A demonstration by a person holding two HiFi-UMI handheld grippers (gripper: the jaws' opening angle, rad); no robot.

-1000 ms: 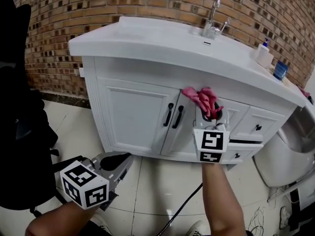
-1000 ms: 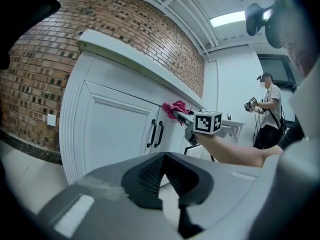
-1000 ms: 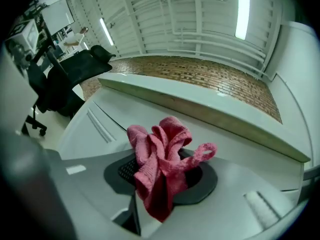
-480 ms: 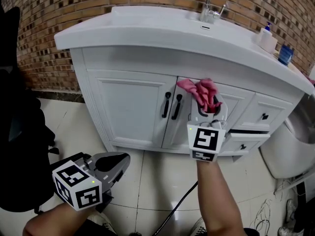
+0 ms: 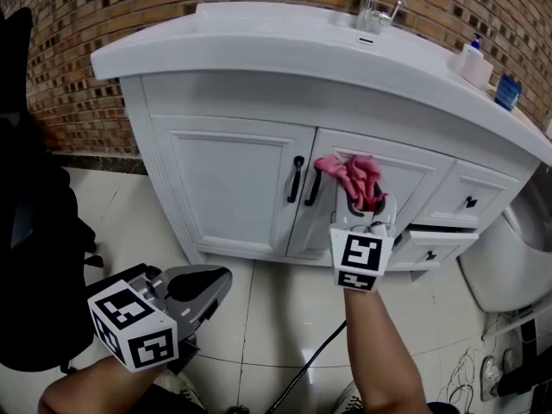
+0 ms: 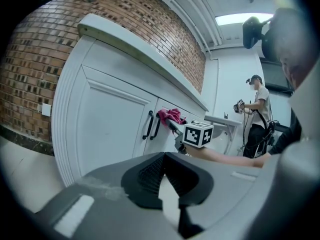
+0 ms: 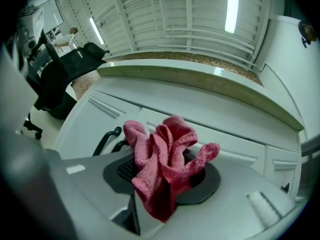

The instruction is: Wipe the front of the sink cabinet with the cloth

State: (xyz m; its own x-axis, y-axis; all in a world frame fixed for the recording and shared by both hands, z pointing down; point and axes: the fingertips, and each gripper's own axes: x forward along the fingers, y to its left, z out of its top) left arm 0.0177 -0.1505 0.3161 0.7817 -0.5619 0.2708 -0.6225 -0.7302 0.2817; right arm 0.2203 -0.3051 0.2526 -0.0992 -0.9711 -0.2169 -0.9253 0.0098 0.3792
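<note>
A white sink cabinet with two doors and black handles fills the head view. My right gripper is shut on a bunched pink cloth, which is held against the upper part of the right door, beside the handles. In the right gripper view the cloth bulges out between the jaws toward the cabinet front. My left gripper hangs low over the floor, left of the cabinet, shut and holding nothing. The left gripper view shows the cabinet door and the cloth from the side.
The drawers on the cabinet's right stand slightly pulled out. A tap, a soap bottle and a blue cup are on the countertop. A black chair is at left, a toilet at right. A cable lies on the tiles. A person stands far off.
The right gripper with the pink cloth has slid down and slightly left on the cabinet front, from the top rail onto the right door. The left gripper has stayed low.
</note>
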